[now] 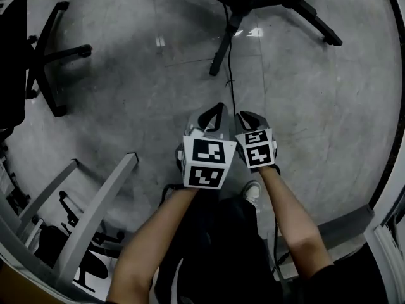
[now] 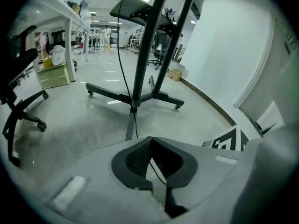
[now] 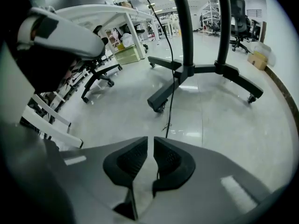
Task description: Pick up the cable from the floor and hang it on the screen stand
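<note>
Facing cable (image 1: 231, 87) and screen stand (image 1: 226, 43), left gripper (image 2: 150, 140) jaws meet, right gripper (image 3: 150, 141) jaws slightly apart.

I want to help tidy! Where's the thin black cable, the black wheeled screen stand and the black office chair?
Thin black cable (image 1: 230, 81): head view, its middle stretch.
Black wheeled screen stand (image 1: 223, 46): head view, one base leg.
Black office chair (image 1: 63, 54): head view, a base leg.
</note>
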The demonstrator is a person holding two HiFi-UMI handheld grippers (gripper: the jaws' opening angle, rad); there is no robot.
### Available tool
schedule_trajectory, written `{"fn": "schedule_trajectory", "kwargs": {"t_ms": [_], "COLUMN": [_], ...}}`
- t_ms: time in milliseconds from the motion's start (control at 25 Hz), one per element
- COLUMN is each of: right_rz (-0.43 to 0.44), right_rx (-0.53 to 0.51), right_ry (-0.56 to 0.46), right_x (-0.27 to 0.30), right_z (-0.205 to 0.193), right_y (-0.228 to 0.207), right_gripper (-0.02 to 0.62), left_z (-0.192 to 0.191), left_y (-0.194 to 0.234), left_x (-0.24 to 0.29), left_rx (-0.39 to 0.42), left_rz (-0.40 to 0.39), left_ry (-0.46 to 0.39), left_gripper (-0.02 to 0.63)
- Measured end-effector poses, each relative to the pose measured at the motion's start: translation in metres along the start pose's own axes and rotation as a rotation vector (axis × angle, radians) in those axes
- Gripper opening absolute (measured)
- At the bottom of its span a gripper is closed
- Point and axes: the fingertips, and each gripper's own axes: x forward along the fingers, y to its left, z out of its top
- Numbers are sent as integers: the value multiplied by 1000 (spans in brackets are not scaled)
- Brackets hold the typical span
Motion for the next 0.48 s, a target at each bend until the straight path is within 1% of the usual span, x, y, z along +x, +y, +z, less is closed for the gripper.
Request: {"fn": "schedule_trajectory", "kwargs": {"t_ms": [40,120,280,480], "right_rz": [-5,-12,-29,-43], "right_rx": [3,8,6,-2], "right_ry": [-1,2,20,48], "right_x": [13,36,82,127], "right_z": [-4,-12,-24,-36], "right_y": [-4,-12,-29,-41], "right_gripper": [40,40,46,57], "left_z": [-4,-12,-25,-40], "left_y": [2,8,31,63], "left_x": [11,30,57,74], "left_rx": [21,36,17,22], "left_rz": [-8,-25,-27,-4], "left_ry": [8,25,45,51], "left_gripper": [-2,-2,-2,-2]}}
